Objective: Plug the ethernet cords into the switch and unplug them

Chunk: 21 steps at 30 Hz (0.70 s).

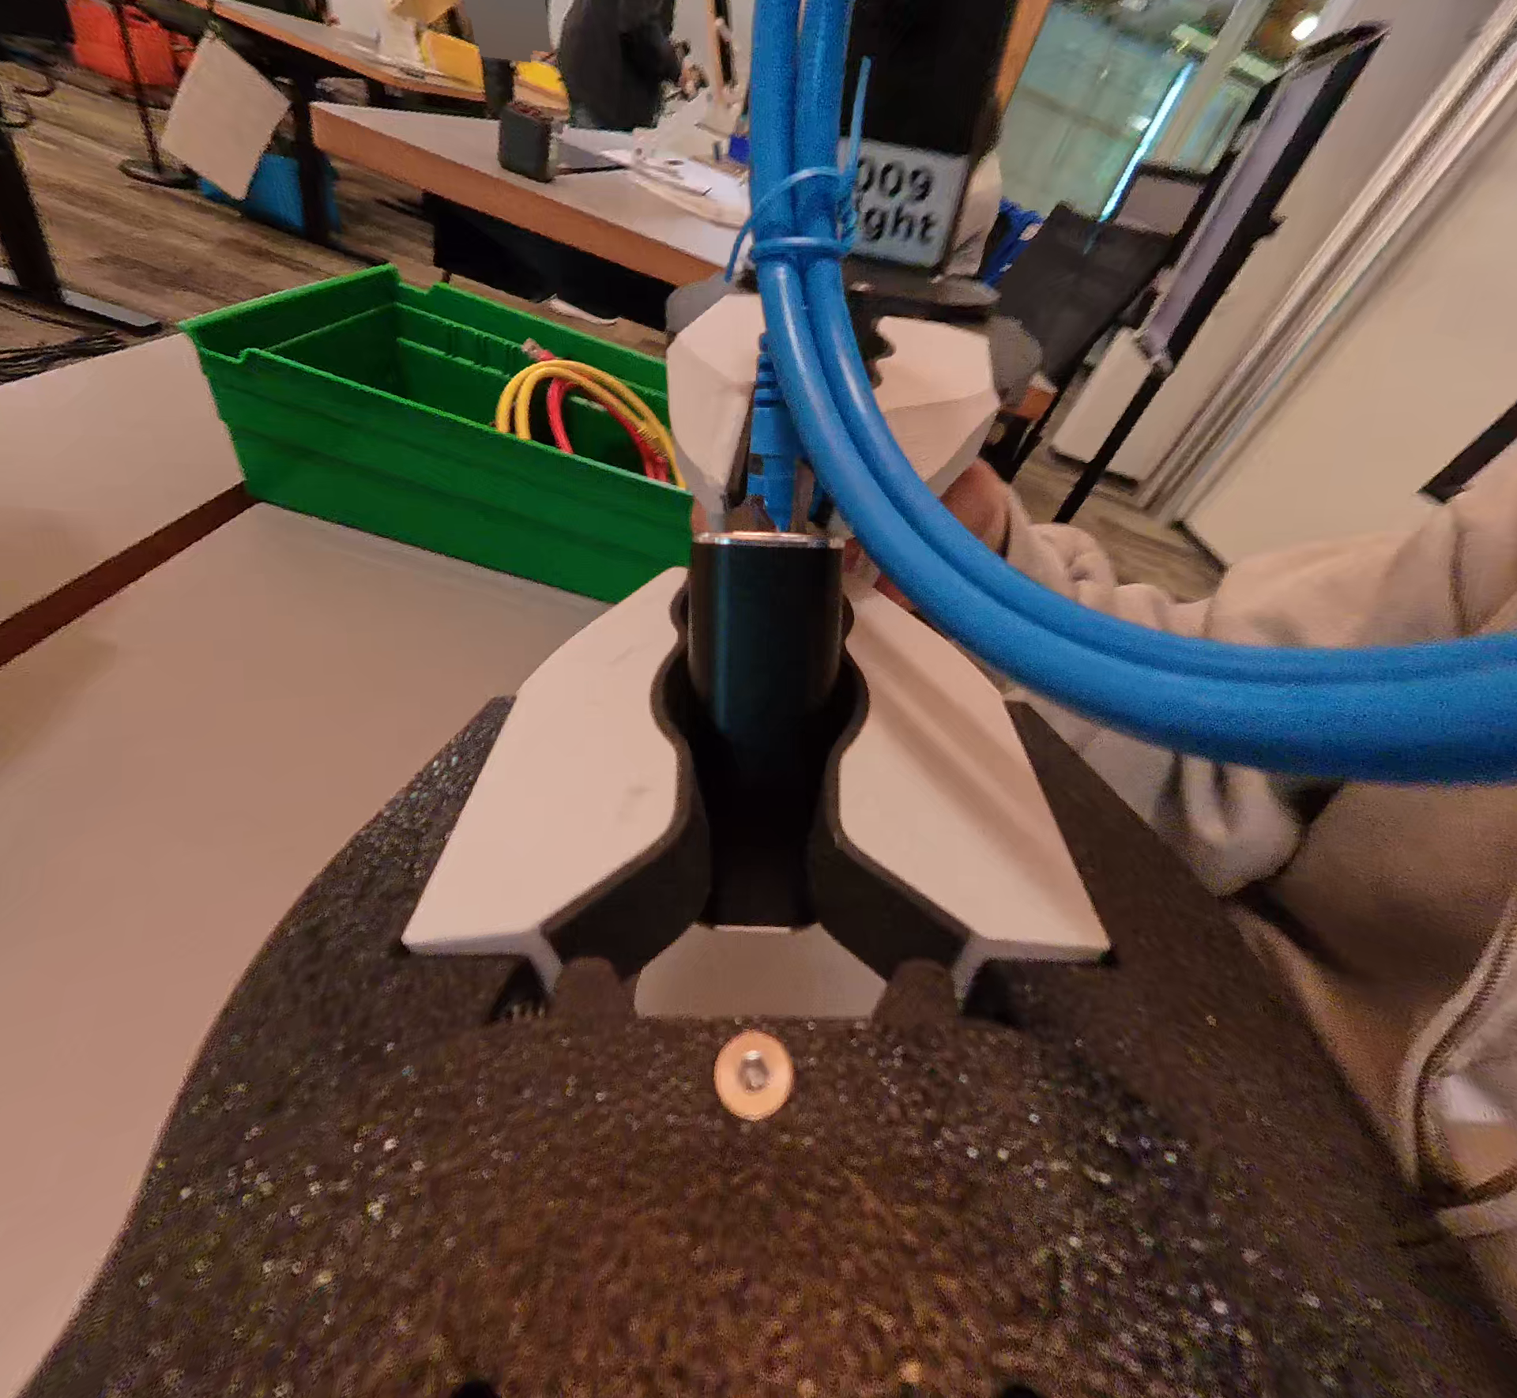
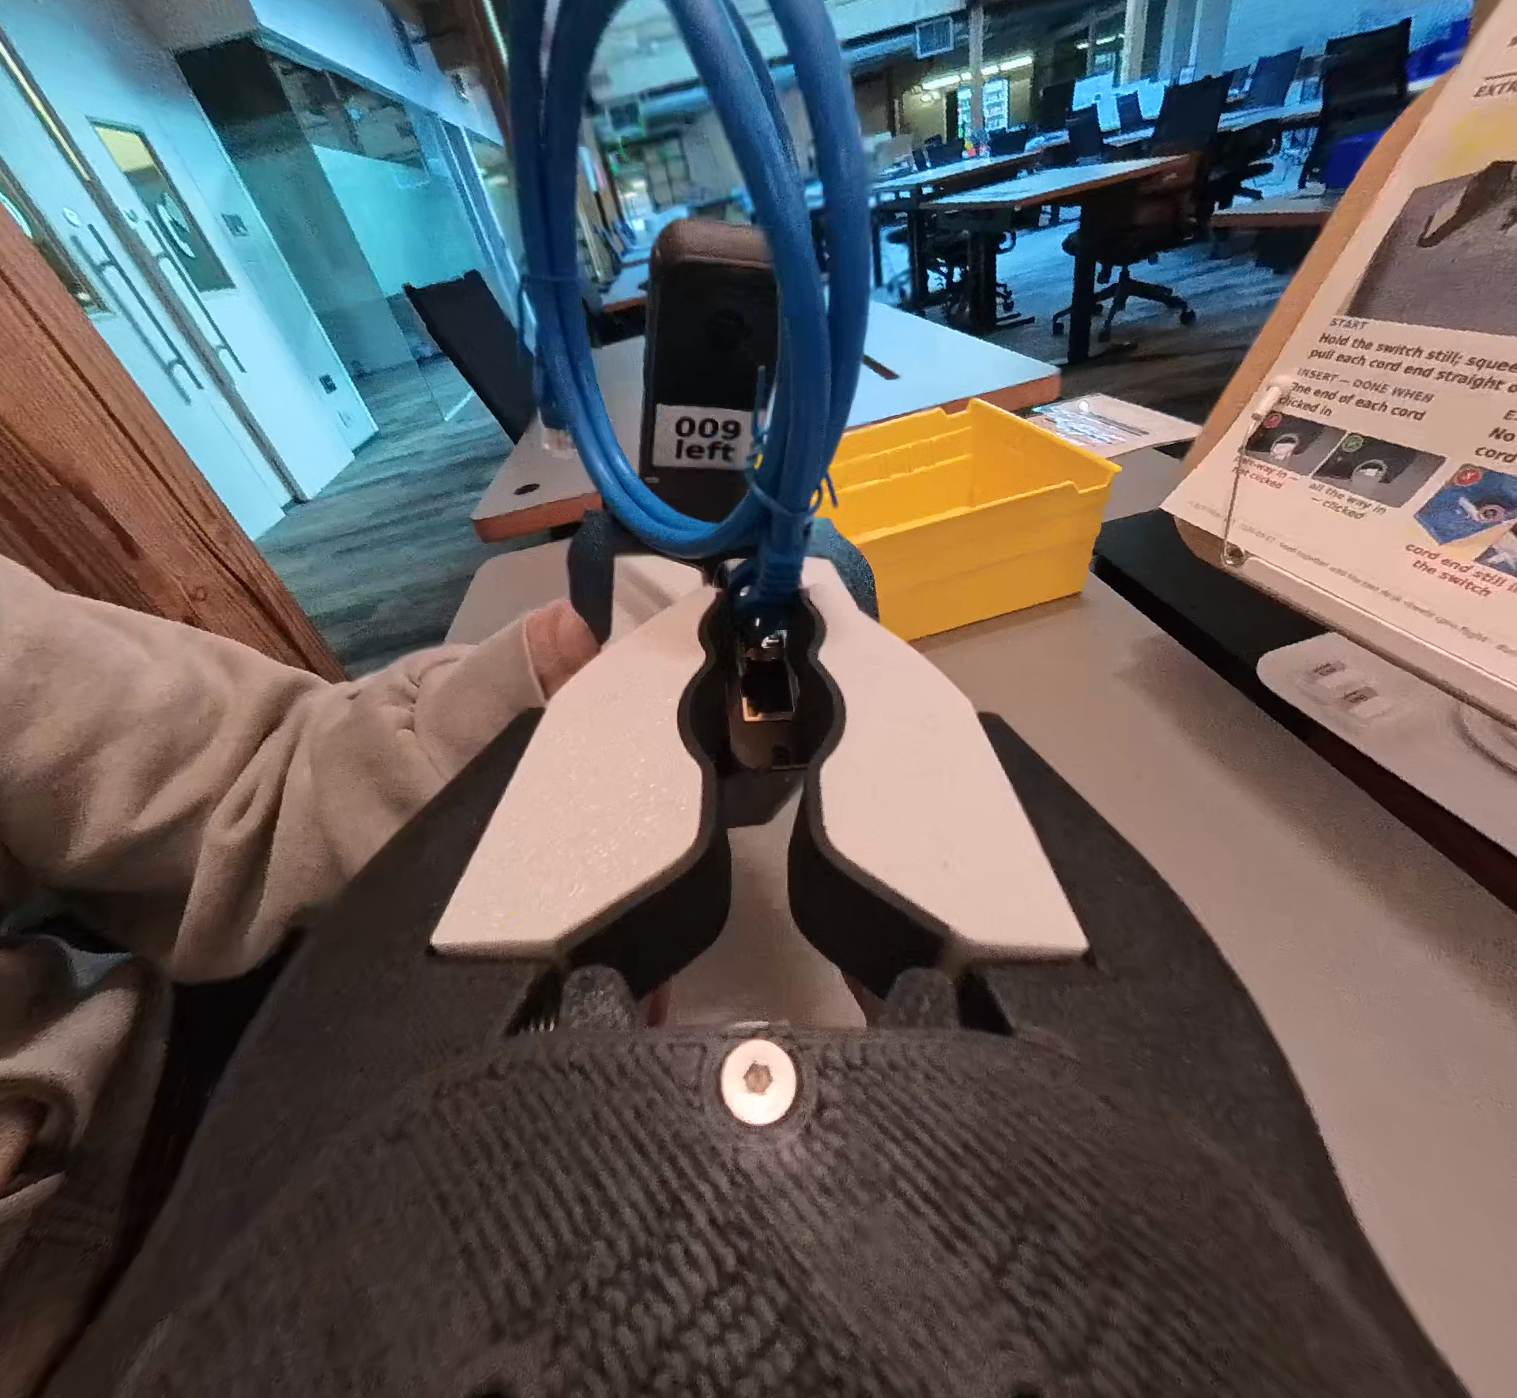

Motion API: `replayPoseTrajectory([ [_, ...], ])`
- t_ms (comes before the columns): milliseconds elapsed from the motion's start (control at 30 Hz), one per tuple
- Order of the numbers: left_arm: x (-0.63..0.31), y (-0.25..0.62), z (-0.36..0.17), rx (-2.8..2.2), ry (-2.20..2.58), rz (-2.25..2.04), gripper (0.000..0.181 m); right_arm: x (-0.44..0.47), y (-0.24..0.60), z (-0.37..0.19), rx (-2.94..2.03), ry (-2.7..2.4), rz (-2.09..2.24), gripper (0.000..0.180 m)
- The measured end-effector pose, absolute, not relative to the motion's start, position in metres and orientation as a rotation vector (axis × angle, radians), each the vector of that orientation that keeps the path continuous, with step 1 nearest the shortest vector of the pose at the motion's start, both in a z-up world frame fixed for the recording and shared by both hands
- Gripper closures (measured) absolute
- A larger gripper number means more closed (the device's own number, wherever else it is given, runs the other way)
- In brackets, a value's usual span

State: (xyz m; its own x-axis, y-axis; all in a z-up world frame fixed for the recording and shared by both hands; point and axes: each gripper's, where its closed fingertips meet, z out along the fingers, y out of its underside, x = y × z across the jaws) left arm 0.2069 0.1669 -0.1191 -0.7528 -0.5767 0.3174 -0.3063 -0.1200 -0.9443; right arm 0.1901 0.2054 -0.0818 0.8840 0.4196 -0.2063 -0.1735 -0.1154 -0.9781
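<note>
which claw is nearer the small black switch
Left: left claw clamps the small black switch; right claw sits past its end, gripping the blue ethernet cord.

- Both views are evenly lit by indoor light, warmer in the left wrist view, cooler and bluish in the right.
- Strong fisheye bending curves the desk (image 1: 246, 702) edges and walls near the frame borders.
- The blue cord (image 1: 1026, 620) is soft, the background slightly blurred.
- Shadows are faint.
</note>
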Motion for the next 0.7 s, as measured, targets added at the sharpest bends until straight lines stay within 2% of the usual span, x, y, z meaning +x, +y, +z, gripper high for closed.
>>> replayPoseTrajectory([
  [100, 0.203, 0.165, -0.118, -0.958, 1.963, -1.978, 0.154, 0.186, 0.203, -0.081, -1.645, -0.239, 0.467, 0.167],
  [233, 0.198, 0.159, -0.114, -0.934, 1.931, -2.195, 0.154, 0.186, 0.203, -0.081, -1.615, -0.202, 0.546, 0.167],
  [367, 0.2, 0.166, -0.121, -0.968, 1.979, -2.036, 0.154, 0.186, 0.206, -0.084, -1.613, -0.192, 0.575, 0.167],
  [533, 0.192, 0.159, -0.118, -1.005, 1.98, -2.32, 0.154, 0.187, 0.206, -0.088, -1.676, -0.249, 0.438, 0.166],
  [700, 0.192, 0.161, -0.118, -0.97, 1.993, -2.224, 0.153, 0.184, 0.206, -0.086, -1.671, -0.264, 0.425, 0.166],
])
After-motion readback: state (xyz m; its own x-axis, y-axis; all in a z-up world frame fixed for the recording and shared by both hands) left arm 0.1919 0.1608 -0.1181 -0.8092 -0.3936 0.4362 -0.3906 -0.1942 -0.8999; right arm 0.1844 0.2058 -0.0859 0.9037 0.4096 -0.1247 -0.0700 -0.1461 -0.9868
